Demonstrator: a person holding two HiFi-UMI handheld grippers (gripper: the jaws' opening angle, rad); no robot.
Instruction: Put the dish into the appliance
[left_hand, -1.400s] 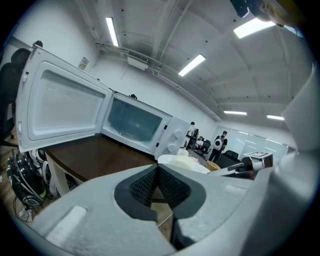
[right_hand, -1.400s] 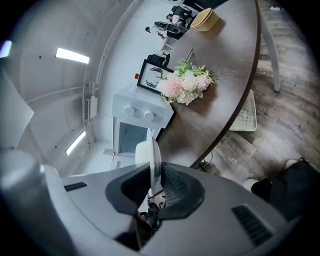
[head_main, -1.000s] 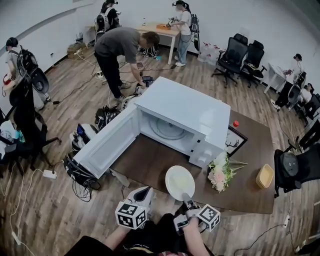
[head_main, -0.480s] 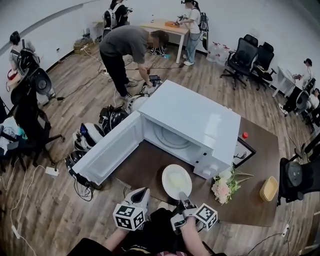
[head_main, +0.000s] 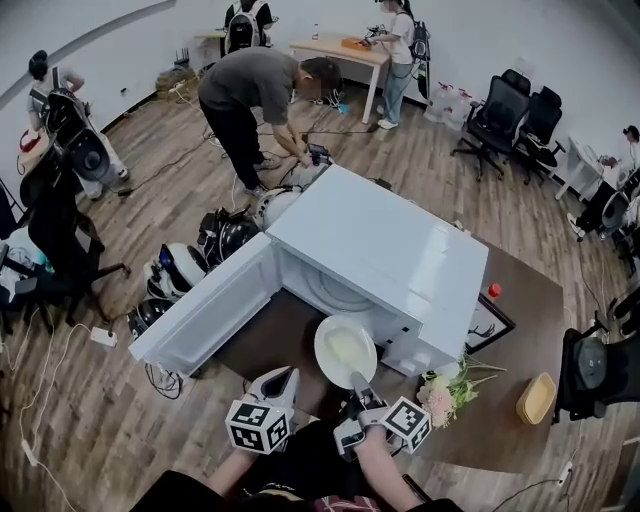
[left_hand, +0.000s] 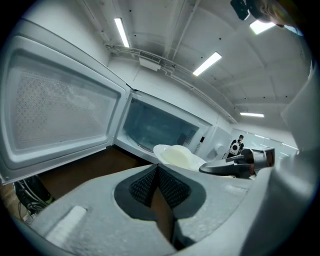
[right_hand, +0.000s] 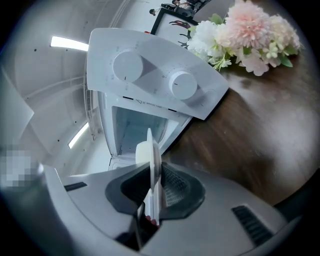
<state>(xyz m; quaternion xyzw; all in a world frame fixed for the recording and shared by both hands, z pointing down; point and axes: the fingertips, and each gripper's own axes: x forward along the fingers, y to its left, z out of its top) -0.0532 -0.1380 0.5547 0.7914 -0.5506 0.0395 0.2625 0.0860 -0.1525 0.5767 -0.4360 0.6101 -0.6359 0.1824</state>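
from up here i see the white microwave (head_main: 390, 250) on the dark table (head_main: 525, 300). its door (head_main: 205, 310) is swung out to the left and the turntable (head_main: 330, 288) shows inside. my right gripper (head_main: 357, 383) pinches the near rim of the dish (head_main: 345, 350), which hangs just in front of the cavity mouth. my left gripper (head_main: 283, 380) sits beside it on the left, jaws together, nothing in them. pink flowers (head_main: 440, 395) and a yellow bowl (head_main: 533, 398) lie off to the right.

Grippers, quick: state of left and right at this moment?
Left gripper: closed, nothing between its jaws.
Right gripper: closed on the rim of the dish.
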